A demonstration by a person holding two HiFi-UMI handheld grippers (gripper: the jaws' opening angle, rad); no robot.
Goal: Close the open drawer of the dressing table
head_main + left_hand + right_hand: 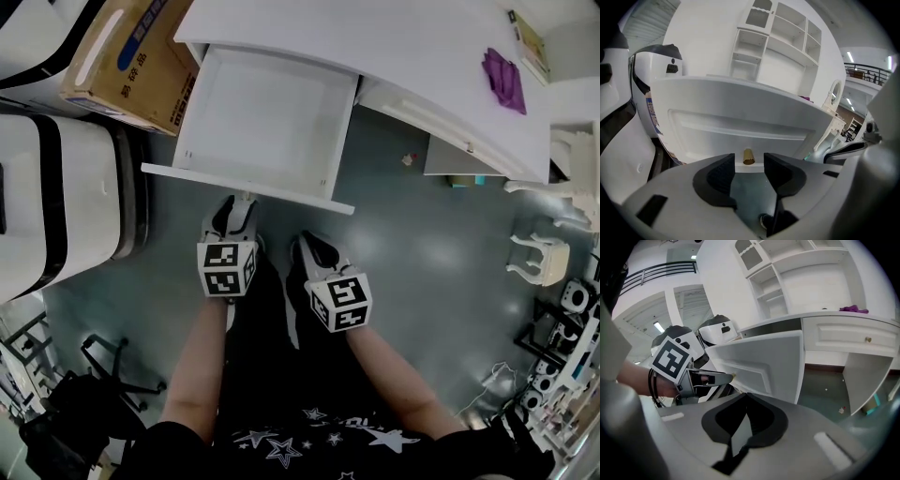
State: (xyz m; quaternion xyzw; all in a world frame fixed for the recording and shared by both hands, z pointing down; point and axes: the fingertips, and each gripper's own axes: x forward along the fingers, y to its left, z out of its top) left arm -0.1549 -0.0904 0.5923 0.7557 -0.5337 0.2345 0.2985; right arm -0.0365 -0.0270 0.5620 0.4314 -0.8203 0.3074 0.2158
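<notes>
Drawer (262, 112) open before left hand-held gripper (237, 206)

Blue print is seen on the cardboard box (127, 67), but it is too blurred and too small to be read. No other text, number or brand can be read.

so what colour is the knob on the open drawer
Gold, like brass; the knob shows best in the left gripper view.
</notes>
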